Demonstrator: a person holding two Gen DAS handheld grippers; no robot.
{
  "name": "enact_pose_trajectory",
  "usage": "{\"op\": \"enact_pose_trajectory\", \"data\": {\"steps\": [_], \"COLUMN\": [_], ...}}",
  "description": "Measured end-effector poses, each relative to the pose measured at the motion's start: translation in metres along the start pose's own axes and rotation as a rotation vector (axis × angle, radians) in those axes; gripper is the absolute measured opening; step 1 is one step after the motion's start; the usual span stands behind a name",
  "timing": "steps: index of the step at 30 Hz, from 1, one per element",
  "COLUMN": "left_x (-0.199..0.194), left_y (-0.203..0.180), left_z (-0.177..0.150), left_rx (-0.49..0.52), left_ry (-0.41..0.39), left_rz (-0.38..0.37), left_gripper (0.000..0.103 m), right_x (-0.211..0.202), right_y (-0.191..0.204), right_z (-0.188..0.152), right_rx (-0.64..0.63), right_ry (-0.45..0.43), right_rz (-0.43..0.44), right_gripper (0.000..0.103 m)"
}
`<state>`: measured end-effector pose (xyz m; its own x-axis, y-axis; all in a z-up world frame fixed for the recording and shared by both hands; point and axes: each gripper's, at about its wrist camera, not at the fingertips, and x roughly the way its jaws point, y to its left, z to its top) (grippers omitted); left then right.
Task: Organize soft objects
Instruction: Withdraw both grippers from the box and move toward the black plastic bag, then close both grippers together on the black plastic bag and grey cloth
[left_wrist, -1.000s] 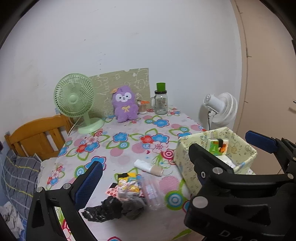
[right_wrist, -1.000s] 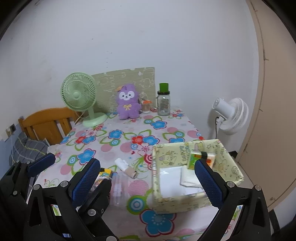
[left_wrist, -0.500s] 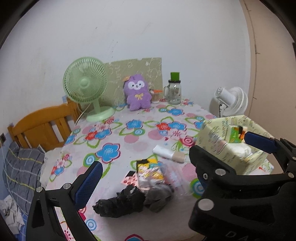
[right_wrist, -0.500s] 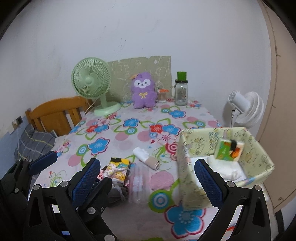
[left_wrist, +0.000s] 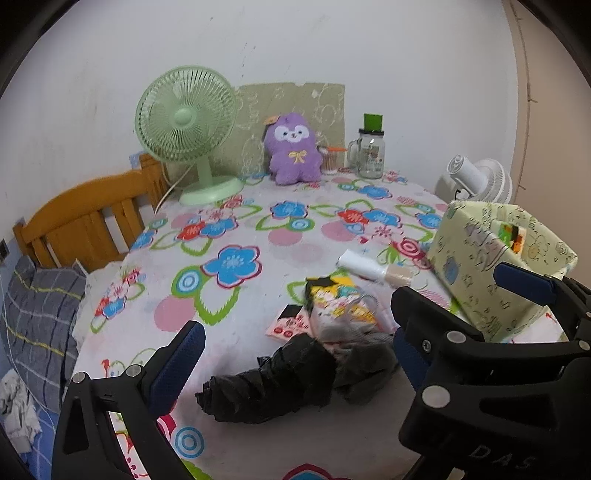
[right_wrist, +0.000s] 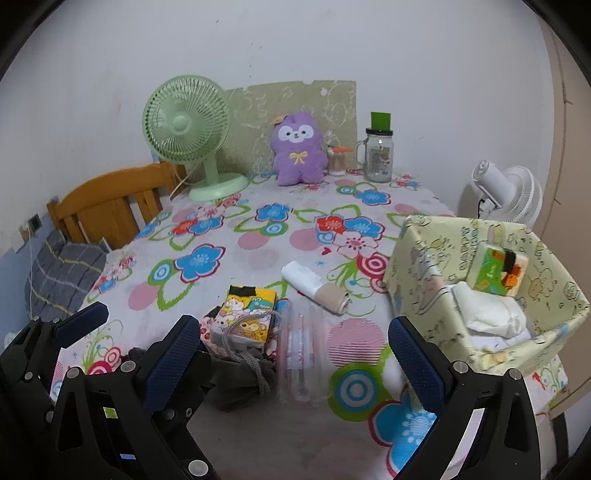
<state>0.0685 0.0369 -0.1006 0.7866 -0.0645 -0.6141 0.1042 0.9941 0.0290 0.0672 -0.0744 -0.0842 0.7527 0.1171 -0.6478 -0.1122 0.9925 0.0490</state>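
Both grippers hang over the near edge of a flower-print table (right_wrist: 258, 435), each with its blue-padded jaws spread wide and nothing between them: the left gripper (left_wrist: 295, 354) above a crumpled black plastic bag (left_wrist: 269, 387), the right gripper (right_wrist: 295, 350) above a grey drawstring pouch (right_wrist: 240, 373) and a clear plastic sleeve (right_wrist: 301, 343). The right gripper (left_wrist: 517, 295) also crosses the left camera's view, and the left gripper (right_wrist: 48, 332) the right camera's.

Compared with a second ago, both cameras have swung left and drawn closer to the loose pile; the bag and pouch now sit more centrally and larger in the left view, and the yellow-green fabric box (right_wrist: 436, 302) has slid toward the right edge of both views.

Just beyond the pouch lies a cartoon-print packet (right_wrist: 247, 314), touching it, with a small pink card (left_wrist: 288, 325) beside it in the left view. A little farther back rests a white roll with a tan end (right_wrist: 317, 286), apart from the packet and near the box's left wall. Inside the box lie folded white cloths (right_wrist: 491, 314) and, leaning against its far wall, a green and orange packet (right_wrist: 498, 269).

At the far edge stand a green desk fan (right_wrist: 188, 125), a purple plush toy (right_wrist: 297, 155) against a patterned board (right_wrist: 332, 99), a small jar (right_wrist: 338, 160) and a glass mug with a green lid (right_wrist: 379, 155). A white fan (right_wrist: 509, 195) stands beyond the table on the right, a wooden bed frame (right_wrist: 110, 203) and grey checked bedding (right_wrist: 62, 273) on the left.
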Motion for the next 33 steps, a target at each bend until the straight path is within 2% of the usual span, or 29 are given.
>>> {"op": "enact_pose_trajectory", "data": {"steps": [9, 13, 18, 22, 23, 24, 27, 28, 33], "left_x": [0.018, 0.022, 0.027, 0.04, 0.042, 0.042, 0.04, 0.04, 0.039], "left_y": [0.014, 0.022, 0.026, 0.031, 0.031, 0.031, 0.03, 0.029, 0.025], "left_z": [-0.016, -0.019, -0.021, -0.029, -0.032, -0.033, -0.033, -0.033, -0.035], "left_rx": [-0.026, -0.065, -0.071, -0.075, -0.079, -0.083, -0.083, -0.083, -0.075], "left_ry": [0.05, 0.058, 0.071, 0.136, 0.147, 0.147, 0.137, 0.136, 0.133], "left_rz": [-0.015, -0.032, -0.011, 0.02, 0.012, 0.006, -0.007, -0.014, -0.017], "left_gripper": [0.102, 0.091, 0.084, 0.066, 0.065, 0.064, 0.051, 0.047, 0.041], "right_x": [0.026, 0.031, 0.037, 0.041, 0.042, 0.043, 0.046, 0.047, 0.054], "right_y": [0.01, 0.01, 0.012, 0.016, 0.019, 0.02, 0.026, 0.029, 0.032], "right_z": [-0.009, -0.013, -0.014, -0.016, -0.016, -0.017, -0.019, -0.02, -0.024], "right_rx": [-0.021, -0.006, -0.003, -0.02, -0.03, -0.036, -0.058, -0.067, -0.047], "right_ry": [0.057, 0.07, 0.089, 0.112, 0.12, 0.123, 0.139, 0.144, 0.19], "right_rz": [0.019, 0.02, 0.026, 0.042, 0.045, 0.048, 0.053, 0.054, 0.071], "right_gripper": [0.103, 0.103, 0.103, 0.103, 0.103, 0.103, 0.102, 0.099, 0.083]}}
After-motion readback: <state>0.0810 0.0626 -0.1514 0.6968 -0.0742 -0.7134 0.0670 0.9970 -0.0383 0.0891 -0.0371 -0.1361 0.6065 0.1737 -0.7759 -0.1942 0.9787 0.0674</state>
